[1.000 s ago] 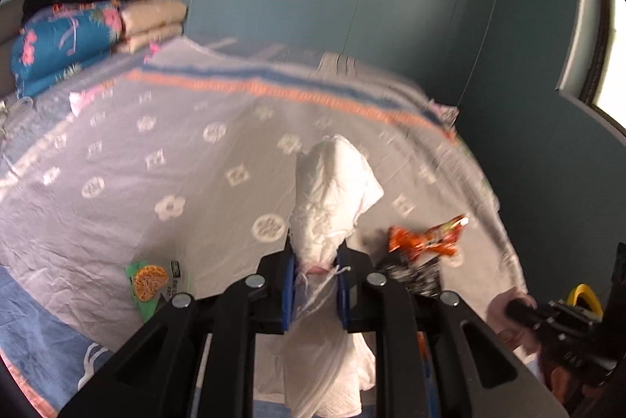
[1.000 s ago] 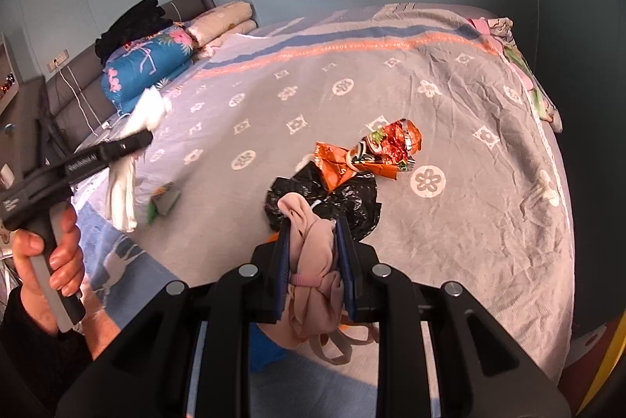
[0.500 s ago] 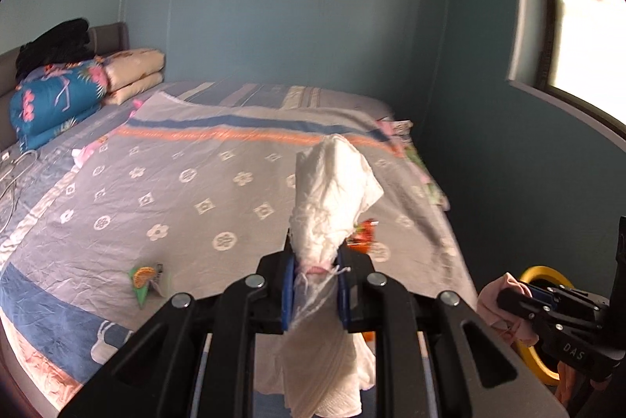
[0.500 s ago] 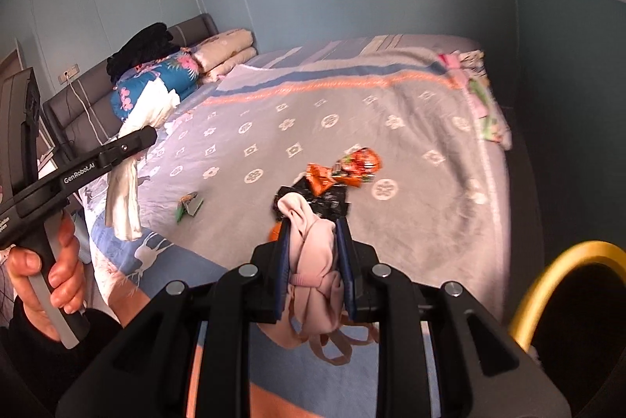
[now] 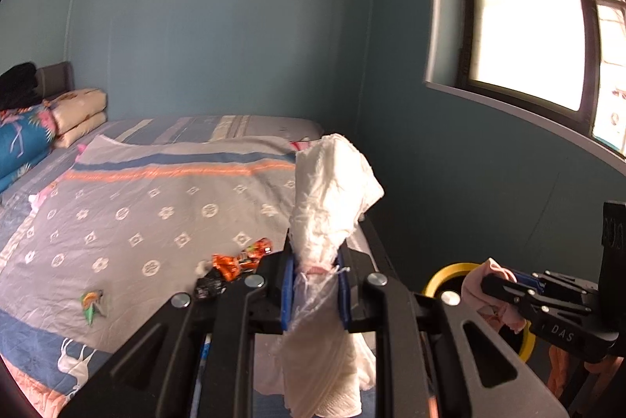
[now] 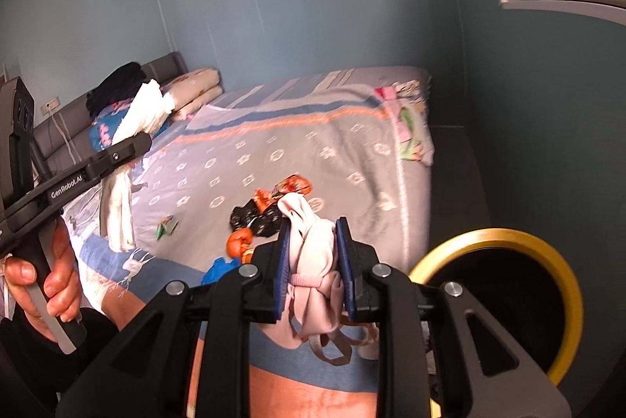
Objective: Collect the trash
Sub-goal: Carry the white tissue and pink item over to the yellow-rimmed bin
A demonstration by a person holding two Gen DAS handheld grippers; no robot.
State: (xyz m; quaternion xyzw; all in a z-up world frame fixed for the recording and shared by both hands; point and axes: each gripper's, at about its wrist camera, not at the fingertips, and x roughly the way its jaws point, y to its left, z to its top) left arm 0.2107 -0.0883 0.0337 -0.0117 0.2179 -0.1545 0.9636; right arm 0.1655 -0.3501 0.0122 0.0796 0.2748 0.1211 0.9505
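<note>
Both risen off the bed (image 5: 129, 222), each hand-held gripper (image 5: 315, 275) clamps crumpled trash (image 5: 332, 191).

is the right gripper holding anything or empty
Holding. The right gripper is shut on a pink cloth: its blue pads press both sides, and the cloth bunches above and hangs below.

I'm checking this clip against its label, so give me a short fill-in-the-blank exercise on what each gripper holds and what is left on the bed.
1. The left gripper is shut on a crumpled ____ cloth.
2. The right gripper is shut on a ____ cloth.
3. The bin beside the bed has a ____ rim.
4. An orange wrapper lies on the ____.

Missing words: white; pink; yellow; bed
</note>
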